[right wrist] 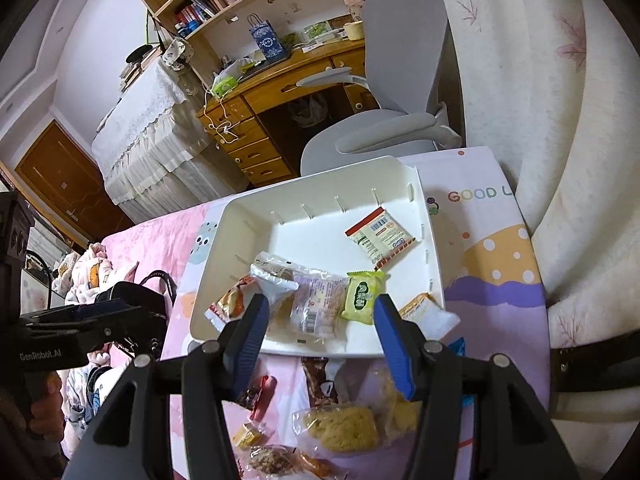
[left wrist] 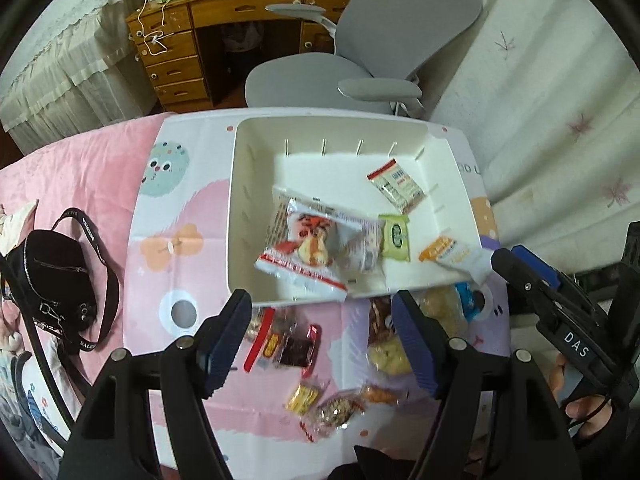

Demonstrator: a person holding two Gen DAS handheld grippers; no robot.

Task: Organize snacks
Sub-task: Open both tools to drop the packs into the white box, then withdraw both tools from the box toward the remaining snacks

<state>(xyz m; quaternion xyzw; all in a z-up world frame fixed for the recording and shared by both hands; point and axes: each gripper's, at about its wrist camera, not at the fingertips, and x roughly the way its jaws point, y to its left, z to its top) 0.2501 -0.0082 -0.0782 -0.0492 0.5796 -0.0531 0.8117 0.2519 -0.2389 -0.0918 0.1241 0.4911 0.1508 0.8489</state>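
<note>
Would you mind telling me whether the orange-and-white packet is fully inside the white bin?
Not fully: the orange-and-white packet lies across the white bin rim at its corner, one end overhanging outside.

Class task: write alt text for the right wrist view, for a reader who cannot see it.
Open right tongs hover empty over a white bin holding several snack packets, including a green one. More snacks lie on the mat in front. The left tongs show at left.
</note>
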